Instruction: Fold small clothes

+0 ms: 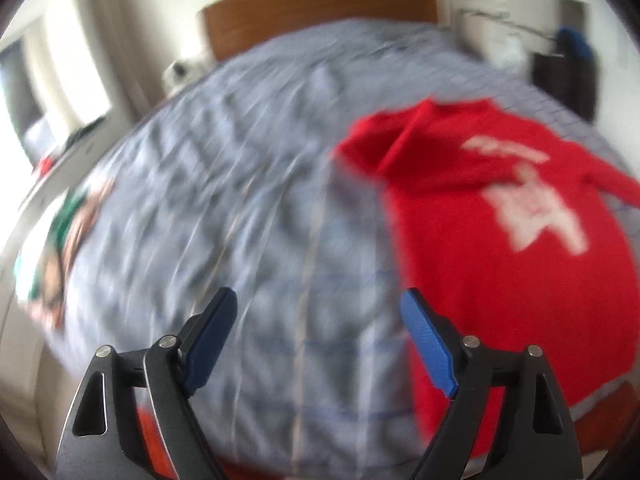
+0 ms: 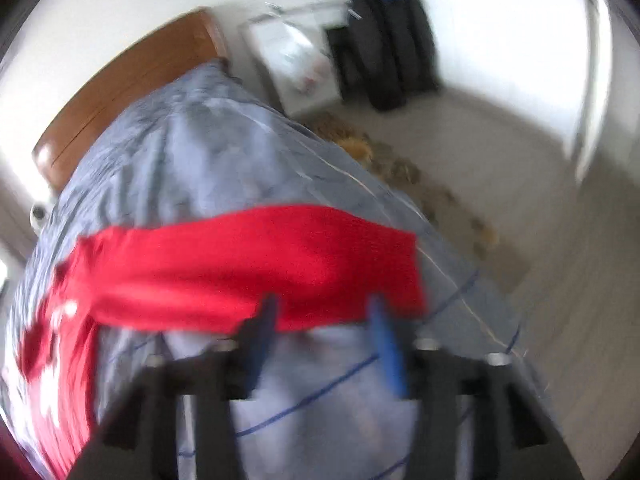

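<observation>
A red shirt with a white print lies spread on the checked grey-blue bed cover, at the right of the left wrist view. My left gripper is open and empty above the cover, just left of the shirt. In the right wrist view the shirt lies across the cover, one sleeve stretched to the right. My right gripper is open and empty, with its tips at the sleeve's near edge. Both views are blurred.
A wooden headboard stands at the far end of the bed. A green and brown garment lies at the bed's left edge. A dark bag and a white stand sit on the floor to the bed's right.
</observation>
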Tool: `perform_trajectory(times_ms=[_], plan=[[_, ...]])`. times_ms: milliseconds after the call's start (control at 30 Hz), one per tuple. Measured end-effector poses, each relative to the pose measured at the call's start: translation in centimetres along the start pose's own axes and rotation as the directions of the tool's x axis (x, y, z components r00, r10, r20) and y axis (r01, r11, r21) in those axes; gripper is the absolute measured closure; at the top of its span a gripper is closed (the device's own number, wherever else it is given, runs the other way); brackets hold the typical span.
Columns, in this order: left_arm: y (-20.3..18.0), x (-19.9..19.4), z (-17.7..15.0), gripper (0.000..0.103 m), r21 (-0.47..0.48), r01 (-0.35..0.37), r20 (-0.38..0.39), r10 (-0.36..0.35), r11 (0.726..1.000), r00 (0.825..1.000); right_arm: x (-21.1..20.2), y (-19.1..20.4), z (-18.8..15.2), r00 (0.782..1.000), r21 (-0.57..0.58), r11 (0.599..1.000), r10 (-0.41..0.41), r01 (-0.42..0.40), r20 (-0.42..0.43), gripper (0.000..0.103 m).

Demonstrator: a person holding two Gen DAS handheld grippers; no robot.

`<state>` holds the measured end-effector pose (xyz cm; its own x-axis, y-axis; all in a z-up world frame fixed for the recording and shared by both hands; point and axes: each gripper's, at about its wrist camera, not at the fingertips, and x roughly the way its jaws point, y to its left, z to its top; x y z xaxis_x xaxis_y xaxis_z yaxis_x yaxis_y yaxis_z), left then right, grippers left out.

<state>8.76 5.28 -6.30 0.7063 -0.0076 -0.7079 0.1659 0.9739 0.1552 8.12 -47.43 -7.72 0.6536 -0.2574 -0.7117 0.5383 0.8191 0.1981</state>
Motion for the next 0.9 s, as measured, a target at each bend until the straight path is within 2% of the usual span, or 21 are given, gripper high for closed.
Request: perform_trajectory(times_ms=[100,133,167,233,267,333,400,433,467,500,533,567,600,633,700,767,833,900], plan=[[-3.8,0.1,4.0,0.015,0.153,0.103,0.031,-0.109,0.983,0.994,-2.0,3.8,-2.0,0.997,-0.077,0.994,0.080,-0.079,0.021,0.043],[-6.0,0.7,5.4,0.014,0.241,0.154,0.022,-0.164,0.958,0.986,-2.3,4.6,-2.9,0.995,-0.091,0.992,0.094,-0.092,0.022,0.043],[-8.1,1.6,6.4,0.014,0.323,0.175,0.017,-0.190,0.930,0.982,-2.6,5.6,-4.0,0.994,-0.102,0.990,0.105,-0.102,0.020,0.043],[-11.9,4.6,7.6,0.014,0.438,0.153,-0.010,-0.165,0.886,0.986,-2.8,7.0,-6.2,0.992,-0.099,0.987,0.130,-0.129,0.002,0.043],[-13.1,6.2,7.9,0.014,0.463,0.147,-0.039,-0.146,0.874,0.989,-3.1,7.7,-7.6,0.988,-0.086,0.984,0.153,-0.154,-0.016,0.043],[-15.7,10.4,8.4,0.017,0.506,0.169,-0.136,-0.115,0.846,0.984,-3.7,8.3,-9.7,0.982,-0.078,0.979,0.184,-0.187,-0.041,0.043],[-17.6,13.2,8.2,0.019,0.547,0.145,-0.158,-0.069,0.824,0.985,-4.9,8.8,-11.3,0.979,-0.094,0.975,0.198,-0.202,-0.052,0.043],[-18.2,14.0,8.3,0.019,0.551,0.133,-0.148,-0.060,0.824,0.987,-5.7,9.1,-12.1,0.979,-0.106,0.973,0.200,-0.204,-0.050,0.043],[-18.4,14.5,8.5,0.021,0.539,0.126,-0.137,-0.061,0.833,0.989,-6.4,9.1,-12.7,0.979,-0.118,0.972,0.199,-0.204,-0.049,0.043],[-18.4,14.8,8.8,0.028,0.509,0.127,-0.130,-0.070,0.851,0.989,-7.3,9.2,-13.3,0.980,-0.131,0.971,0.195,-0.199,-0.047,0.043],[-17.9,15.1,9.5,0.067,0.441,0.165,-0.151,-0.108,0.882,0.983,-8.0,9.3,-13.8,0.981,-0.141,0.971,0.189,-0.193,-0.044,0.043],[-17.5,15.3,10.1,0.097,0.387,0.187,-0.181,-0.124,0.903,0.976,-8.8,9.2,-14.3,0.982,-0.160,0.969,0.181,-0.186,-0.045,0.043],[-16.8,15.4,11.1,0.101,0.336,0.185,-0.194,-0.125,0.923,0.973,-9.2,9.2,-14.6,0.984,-0.173,0.969,0.173,-0.178,-0.043,0.043],[-15.3,14.6,11.8,0.101,0.273,0.177,-0.153,-0.140,0.946,0.978,-9.6,9.1,-14.9,0.986,-0.185,0.968,0.163,-0.167,-0.036,0.043],[-11.8,13.1,13.1,0.101,0.178,0.159,-0.101,-0.143,0.971,0.985,-10.0,9.1,-15.3,0.989,-0.213,0.966,0.145,-0.147,-0.026,0.043],[-5.2,11.3,14.4,0.101,0.014,0.120,-0.051,-0.119,0.993,0.992,-9.9,9.2,-15.4,0.991,-0.225,0.965,0.134,-0.134,-0.017,0.043],[2.2,10.3,14.5,0.101,-0.146,0.037,-0.029,-0.042,0.989,0.999,-9.6,9.4,-15.4,0.990,-0.224,0.965,0.137,-0.138,-0.018,0.043],[8.5,10.0,14.0,0.101,-0.249,-0.064,-0.037,0.057,0.966,0.998,-9.0,9.9,-15.5,0.990,-0.227,0.963,0.143,-0.143,-0.019,0.043]])
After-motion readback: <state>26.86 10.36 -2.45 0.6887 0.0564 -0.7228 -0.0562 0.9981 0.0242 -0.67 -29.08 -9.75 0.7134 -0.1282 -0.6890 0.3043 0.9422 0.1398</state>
